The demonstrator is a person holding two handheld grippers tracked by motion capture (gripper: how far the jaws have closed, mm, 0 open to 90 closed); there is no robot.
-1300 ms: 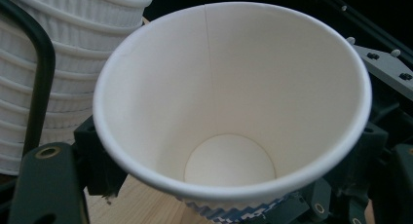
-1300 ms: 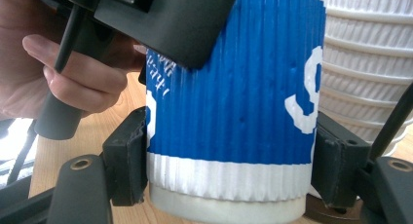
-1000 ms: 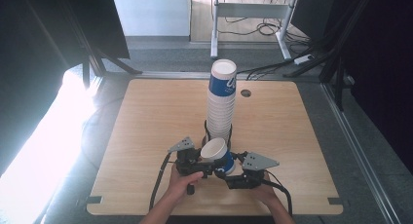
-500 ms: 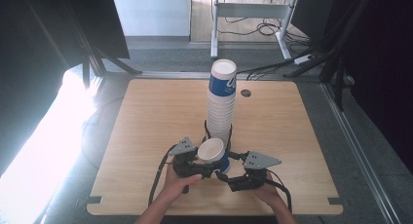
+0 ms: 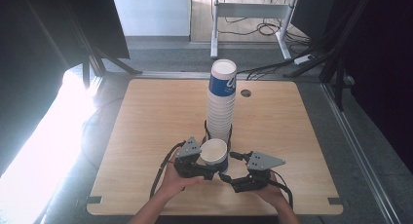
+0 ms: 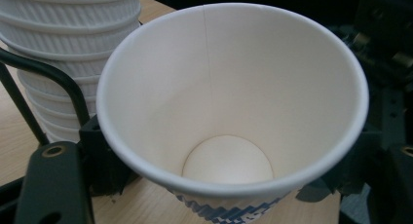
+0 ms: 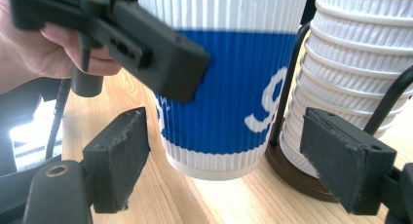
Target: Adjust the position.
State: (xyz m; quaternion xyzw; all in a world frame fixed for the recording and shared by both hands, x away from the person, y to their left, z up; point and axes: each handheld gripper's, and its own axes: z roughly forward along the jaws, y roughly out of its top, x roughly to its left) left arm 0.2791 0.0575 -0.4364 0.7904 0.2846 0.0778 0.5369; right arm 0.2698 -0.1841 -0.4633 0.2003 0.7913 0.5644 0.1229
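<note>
A single blue-and-white ribbed paper cup (image 5: 214,152) stands slightly tilted in front of a tall stack of the same cups (image 5: 221,102). My left gripper (image 5: 210,169) is shut on the single cup, its jaws pressing the cup's sides. From the left gripper view I look down into the empty white cup (image 6: 234,102), with the stack (image 6: 73,48) behind it. My right gripper (image 7: 229,175) is open, its two jaws on either side of the cup's base (image 7: 229,102) without touching it. Whether the cup's base touches the table is unclear.
The stack (image 7: 350,73) sits in a black wire holder with a dark round base (image 7: 292,177). The wooden table (image 5: 146,117) has a small round hole (image 5: 245,93) at the back. A hand (image 7: 48,53) grips the left gripper. Cables trail from both grippers.
Little differs: the right gripper has drifted a bit to the right, and the cup stays in the left gripper at about the same spot.
</note>
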